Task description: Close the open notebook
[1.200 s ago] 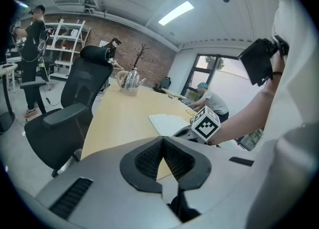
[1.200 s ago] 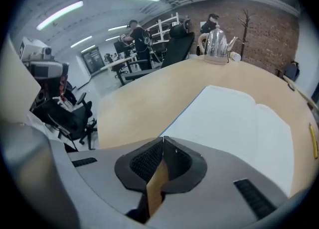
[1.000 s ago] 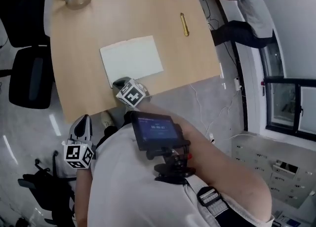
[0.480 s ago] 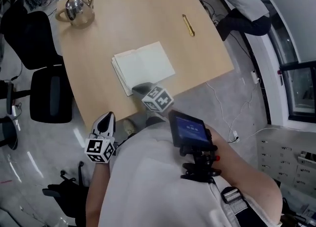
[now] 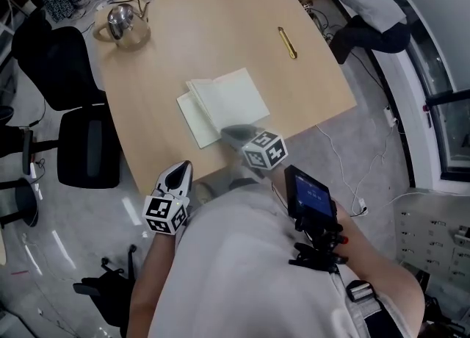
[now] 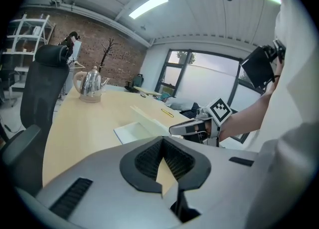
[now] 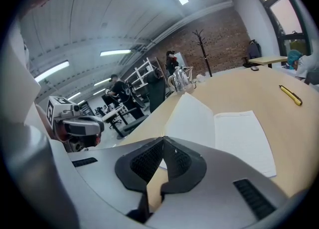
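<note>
Right jaws on notebook [image 5: 236, 96], spine away

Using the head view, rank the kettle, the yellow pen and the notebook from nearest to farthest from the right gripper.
Measured from the right gripper:
1. The notebook, mid-table, with its raised page right at the jaws.
2. The yellow pen, farther up, towards the table's right edge.
3. The kettle, at the far left corner.
</note>
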